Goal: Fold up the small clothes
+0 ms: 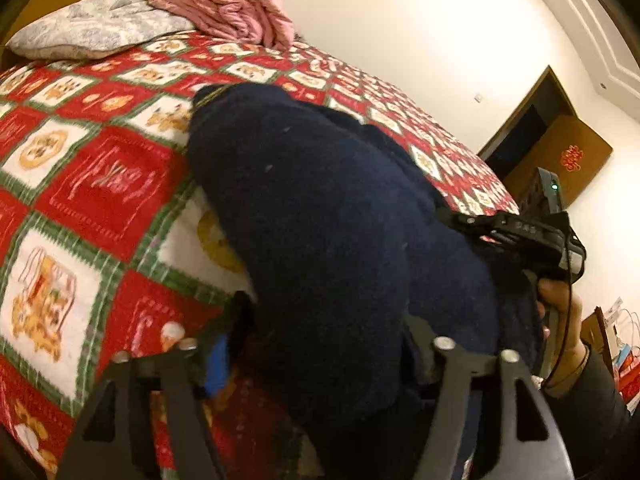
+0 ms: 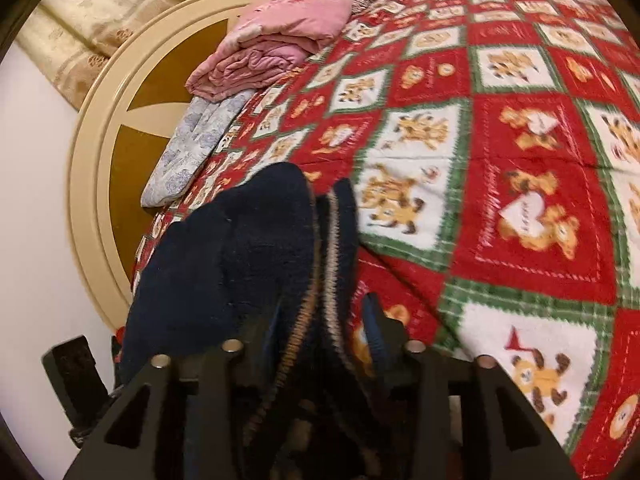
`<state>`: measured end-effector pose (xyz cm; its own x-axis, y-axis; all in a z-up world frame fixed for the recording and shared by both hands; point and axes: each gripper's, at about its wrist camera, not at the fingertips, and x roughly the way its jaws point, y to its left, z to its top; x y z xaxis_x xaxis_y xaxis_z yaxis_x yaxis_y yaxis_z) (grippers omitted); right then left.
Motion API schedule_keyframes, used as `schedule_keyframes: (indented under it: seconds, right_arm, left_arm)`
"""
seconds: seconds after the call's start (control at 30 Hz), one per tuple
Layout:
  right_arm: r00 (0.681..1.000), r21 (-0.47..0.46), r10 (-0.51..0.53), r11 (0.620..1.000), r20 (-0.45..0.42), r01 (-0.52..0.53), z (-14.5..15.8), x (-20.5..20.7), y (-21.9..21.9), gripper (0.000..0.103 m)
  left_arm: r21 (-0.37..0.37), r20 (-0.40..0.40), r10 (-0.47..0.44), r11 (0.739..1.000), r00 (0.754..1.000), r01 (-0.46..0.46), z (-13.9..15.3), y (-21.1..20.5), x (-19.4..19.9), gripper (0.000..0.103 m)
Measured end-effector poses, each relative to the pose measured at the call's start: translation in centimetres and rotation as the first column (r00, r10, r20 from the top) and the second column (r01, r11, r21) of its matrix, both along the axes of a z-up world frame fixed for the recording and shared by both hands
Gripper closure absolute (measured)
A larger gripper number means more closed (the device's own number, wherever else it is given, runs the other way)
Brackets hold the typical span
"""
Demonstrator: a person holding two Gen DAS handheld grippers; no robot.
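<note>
A dark navy knitted garment (image 1: 320, 208) lay in a bulky heap on the bed, on top of a red, white and green blanket (image 1: 100, 184) printed with teddy bears. Its near end hung over the edge of the bed toward both cameras. In the right wrist view the same garment (image 2: 224, 256) showed a ribbed edge with tan and pale stripes running down its middle.

The left gripper (image 1: 320, 344) stood at the near end of the garment with its jaws spread wide, one on each side of the cloth. The dark wool filled the space between them, and the left finger with its blue pad (image 1: 218, 364) stood beside the fabric; whether the pads pressed on it could not be told. The right gripper (image 2: 316, 332) had its jaws partly apart with the striped edge passing between them. Its right finger (image 2: 376, 332) looked free of the cloth, but the other was hidden by the wool.

In the left wrist view a hand (image 1: 560, 320) in a dark sleeve held the other gripper's handle at the right side of the garment.

At the far end of the bed a folded pink quilt (image 1: 224, 4) rested on a pale grey flowered pillow (image 1: 92, 28), in front of a round cream headboard (image 2: 104, 152).
</note>
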<state>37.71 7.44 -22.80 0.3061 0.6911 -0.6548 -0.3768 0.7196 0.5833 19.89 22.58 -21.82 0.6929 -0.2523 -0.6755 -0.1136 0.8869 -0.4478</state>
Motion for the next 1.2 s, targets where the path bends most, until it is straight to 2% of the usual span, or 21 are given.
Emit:
schedule_keyframes:
  seconds: [0.1,0.2,0.3,0.47,0.57,0.73,0.8,0.87,0.9,1.0,1.2]
  right_arm:
    - [0.999,-0.007,-0.035,0.999,0.021,0.035,0.7,-0.8,-1.2,0.056]
    - [0.994,-0.047,-0.095,0.994,0.051,0.097,1.9,-2.0,-2.6,0.055]
    - [0.977,-0.147,-0.169,0.971,0.131,0.187,3.8,-4.4,-4.2,0.055]
    - [0.948,-0.152,-0.209,0.957,0.239,0.249,7.1,-10.0,-6.0,0.054]
    - [0.924,-0.149,-0.2,0.954,0.326,0.259,9.5,-14.1,-5.4,0.044]
    - [0.883,-0.155,-0.139,0.961,0.449,0.231,13.0,-20.5,-3.0,0.042]
    - [0.86,-0.159,-0.124,0.96,0.495,0.229,14.1,-22.7,-2.3,0.042]
    - [0.844,-0.164,-0.108,0.961,0.526,0.225,14.8,-24.5,-1.8,0.037]
    - [0.834,-0.166,-0.099,0.961,0.542,0.222,15.2,-25.3,-1.6,0.035]
    - [0.814,-0.169,-0.088,0.96,0.575,0.224,15.8,-27.1,-1.4,0.032]
    - [0.805,-0.177,-0.073,0.96,0.588,0.216,16.3,-28.7,-1.2,0.031]
  left_arm:
    - [0.0,-0.009,0.014,1.0,1.0,-0.014,0.1,0.0,-0.9,0.028]
    - [0.042,-0.019,0.023,0.999,1.0,-0.023,0.7,-0.4,-2.1,0.027]
    - [0.086,-0.024,0.029,0.996,0.999,-0.027,1.3,-0.7,-3.6,0.027]
    - [0.142,0.016,0.053,0.988,0.998,-0.055,3.7,-1.5,-7.3,0.027]
    - [0.176,0.08,0.059,0.982,0.995,-0.072,6.0,-2.3,-9.5,0.027]
    - [0.231,0.199,0.06,0.967,0.978,-0.106,10.2,-4.0,-12.4,0.018]
    - [0.248,0.242,0.06,0.961,0.968,-0.121,11.6,-4.3,-13.1,0.008]
    - [0.267,0.292,0.068,0.952,0.954,-0.149,13.1,-4.7,-13.8,0.0]
    - [0.27,0.316,0.067,0.95,0.947,-0.157,13.6,-4.8,-14.2,0.0]
    - [0.256,0.333,0.057,0.955,0.941,-0.149,14.4,-4.7,-14.4,0.0]
    - [0.251,0.347,0.071,0.954,0.935,-0.165,14.5,-4.7,-14.7,0.0]
